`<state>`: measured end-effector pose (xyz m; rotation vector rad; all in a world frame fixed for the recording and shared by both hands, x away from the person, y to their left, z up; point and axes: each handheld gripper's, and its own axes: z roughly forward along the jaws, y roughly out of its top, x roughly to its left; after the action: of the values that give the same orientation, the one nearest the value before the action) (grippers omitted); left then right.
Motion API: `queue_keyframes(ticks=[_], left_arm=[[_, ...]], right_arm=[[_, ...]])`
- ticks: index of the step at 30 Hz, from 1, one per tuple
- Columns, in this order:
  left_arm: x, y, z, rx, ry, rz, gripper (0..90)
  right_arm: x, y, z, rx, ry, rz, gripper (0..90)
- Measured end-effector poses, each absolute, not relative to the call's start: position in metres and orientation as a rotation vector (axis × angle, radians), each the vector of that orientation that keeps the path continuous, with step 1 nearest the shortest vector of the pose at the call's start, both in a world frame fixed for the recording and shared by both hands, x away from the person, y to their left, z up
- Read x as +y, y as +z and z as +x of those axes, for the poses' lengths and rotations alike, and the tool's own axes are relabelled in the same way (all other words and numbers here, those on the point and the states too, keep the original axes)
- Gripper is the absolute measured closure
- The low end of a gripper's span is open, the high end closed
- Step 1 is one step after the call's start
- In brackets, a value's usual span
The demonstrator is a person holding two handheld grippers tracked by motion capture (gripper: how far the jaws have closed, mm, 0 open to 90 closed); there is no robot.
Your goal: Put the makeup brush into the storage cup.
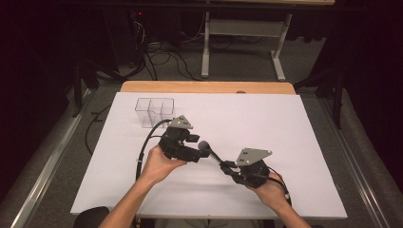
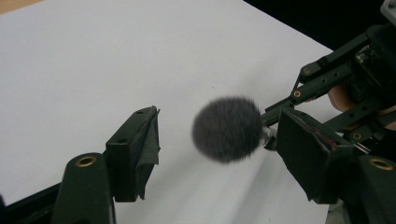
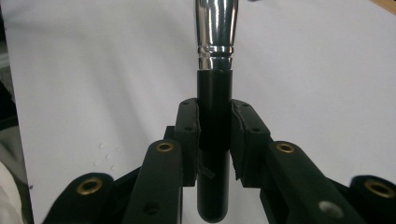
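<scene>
right claw [image 3: 214, 140]: pressed on the black handle of a makeup brush [image 3: 214, 116]; the handle was pinched between both pads, its rounded end reaching below them and its chrome ferrule rising above them.
makeup brush position: held above the worktop [image 1: 285, 123], near the front middle, pointed from the right claw [image 1: 228, 167] towards the left claw [image 1: 202, 145] in the high view.
brush head: a round, dark grey, fluffy tuft [image 2: 228, 129]; it was seen between the left claw's two pads, a little blurred, and whether it touched either pad could not be told.
left claw [image 2: 219, 154]: spread wide, with nothing pinched.
hands: the left hand [image 1: 159, 164] was wrapped under the left claw, and the right hand [image 1: 271, 190] under the right claw; both forearms came in from the near edge.
worktop: covered by a white sheet, with a strip of wood showing at the far edge.
clear container [image 1: 155, 112]: a see-through box with compartments, stood at the far left of the sheet, well apart from the brush.
writing: no brand, label or lettering could be read on the brush, the claws or the container.
small marks: a few tiny droplets or specks [image 3: 106, 156] were seen on the sheet beside the right claw.
</scene>
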<state>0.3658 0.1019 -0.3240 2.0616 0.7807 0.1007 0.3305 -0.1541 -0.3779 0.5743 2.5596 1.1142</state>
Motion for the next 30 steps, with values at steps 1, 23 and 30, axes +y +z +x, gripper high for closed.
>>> queue_keyframes(ticks=[1, 23, 30], left_arm=[[0.102, -0.325, 0.366, 0.783, 0.102, 2.058, 30.3], [0.081, -0.352, 0.363, 0.780, 0.026, 2.032, 38.3], [0.078, -0.354, 0.363, 0.773, 0.013, 2.027, 37.0]], right_arm=[[-0.156, -0.377, 0.332, 2.552, 1.127, 0.589, 76.6], [-0.173, -0.372, 0.341, 2.495, 1.307, 0.783, 76.5], [-0.170, -0.374, 0.341, 2.510, 1.311, 0.796, 76.5]])
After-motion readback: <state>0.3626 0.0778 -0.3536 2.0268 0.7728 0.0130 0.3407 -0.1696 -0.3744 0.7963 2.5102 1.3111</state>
